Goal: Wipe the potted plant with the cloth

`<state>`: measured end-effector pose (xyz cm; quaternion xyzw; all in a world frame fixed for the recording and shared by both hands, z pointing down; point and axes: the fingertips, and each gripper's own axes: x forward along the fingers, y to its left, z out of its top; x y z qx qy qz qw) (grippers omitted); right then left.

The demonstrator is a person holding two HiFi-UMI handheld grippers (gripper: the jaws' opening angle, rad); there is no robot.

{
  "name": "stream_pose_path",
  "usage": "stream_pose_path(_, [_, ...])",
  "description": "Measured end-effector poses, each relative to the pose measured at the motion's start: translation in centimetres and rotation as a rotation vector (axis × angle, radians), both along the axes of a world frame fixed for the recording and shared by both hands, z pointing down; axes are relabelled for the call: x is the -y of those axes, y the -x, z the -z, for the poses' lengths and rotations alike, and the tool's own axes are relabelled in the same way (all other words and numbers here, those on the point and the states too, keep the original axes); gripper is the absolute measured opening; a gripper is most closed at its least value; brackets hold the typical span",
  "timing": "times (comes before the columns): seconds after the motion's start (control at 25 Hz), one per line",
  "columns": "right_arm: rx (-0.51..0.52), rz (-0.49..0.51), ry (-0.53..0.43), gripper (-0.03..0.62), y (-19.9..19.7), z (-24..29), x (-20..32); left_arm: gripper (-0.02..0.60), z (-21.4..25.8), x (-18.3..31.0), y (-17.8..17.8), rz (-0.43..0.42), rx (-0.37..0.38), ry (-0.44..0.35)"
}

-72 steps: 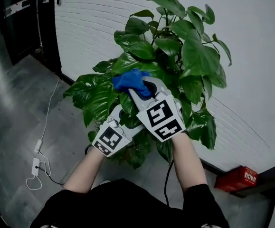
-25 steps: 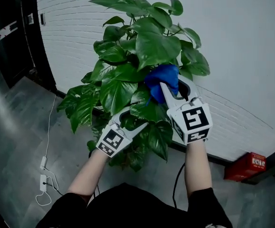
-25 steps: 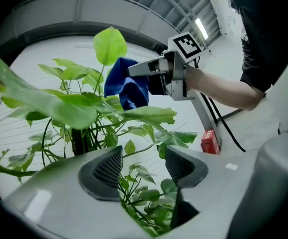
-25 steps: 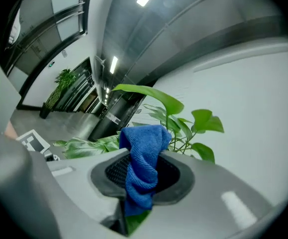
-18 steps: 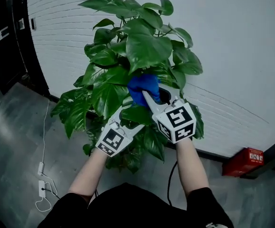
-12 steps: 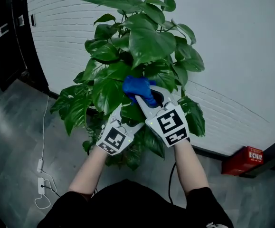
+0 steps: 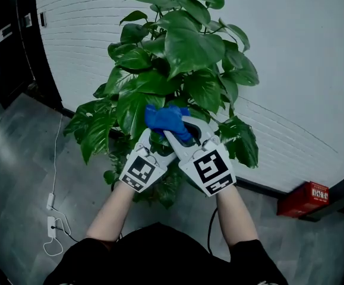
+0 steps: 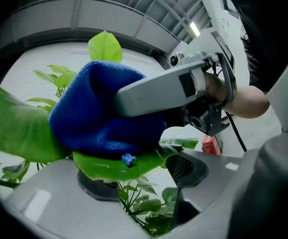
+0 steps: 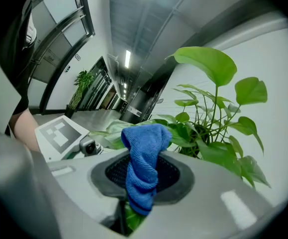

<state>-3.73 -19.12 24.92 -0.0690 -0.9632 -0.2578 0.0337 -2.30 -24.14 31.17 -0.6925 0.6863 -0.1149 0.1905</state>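
The potted plant (image 7: 177,46) stands against a white wall, its big green leaves spreading wide. My right gripper (image 7: 175,129) is shut on a blue cloth (image 7: 164,117) and presses it down onto a low front leaf (image 8: 109,164). In the right gripper view the cloth (image 9: 144,153) hangs bunched between the jaws. My left gripper (image 7: 155,145) sits just under that leaf, jaws apart, and the leaf lies across them. In the left gripper view the cloth (image 8: 94,118) rests on top of the leaf, with a right gripper finger (image 8: 158,91) above it. The pot is hidden by foliage.
A white brick wall (image 7: 302,70) runs behind the plant. A power strip with a white cable (image 7: 51,218) lies on the grey floor at left. A red box (image 7: 302,199) sits by the wall at right. A dark doorway (image 7: 5,40) is at far left.
My right gripper has come down and to the left with the cloth, from the upper right leaves onto the low leaf over the left gripper. The left gripper has stayed in place.
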Motion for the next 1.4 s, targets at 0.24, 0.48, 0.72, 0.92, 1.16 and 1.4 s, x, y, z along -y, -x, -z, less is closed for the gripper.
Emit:
stream_pose_path(0.24, [-0.015,0.023,0.088,0.089,-1.1,-0.7,-0.1,0.282,-0.8,-0.1,0.1,0.024,-0.019,-0.003])
stream_pose_path(0.48, [-0.019,0.045,0.147,0.089,-2.1,-1.4,-0.1,0.282,-1.7,-0.1,0.2,0.037,-0.013,0.014])
stream_pose_path(0.72, [0.018,0.091,0.172,0.089,-4.2,-0.4,-1.1,0.282,-3.0,0.4,-0.6,0.025,-0.045,0.034])
stream_pose_path(0.92, [0.251,0.031,0.192,0.089,-7.3,5.0,2.4,0.282,-3.3,1.5,-0.4,0.031,-0.048,0.038])
stream_pose_path(1.16, [0.415,-0.125,0.267,0.089,-9.0,9.5,9.9,0.282,-2.4,3.9,-0.7,0.002,0.017,0.059])
stream_pose_path(1.4, [0.439,-0.132,0.271,0.089,-6.0,10.9,12.6,0.282,-1.5,5.1,-2.7,-0.045,0.024,0.028])
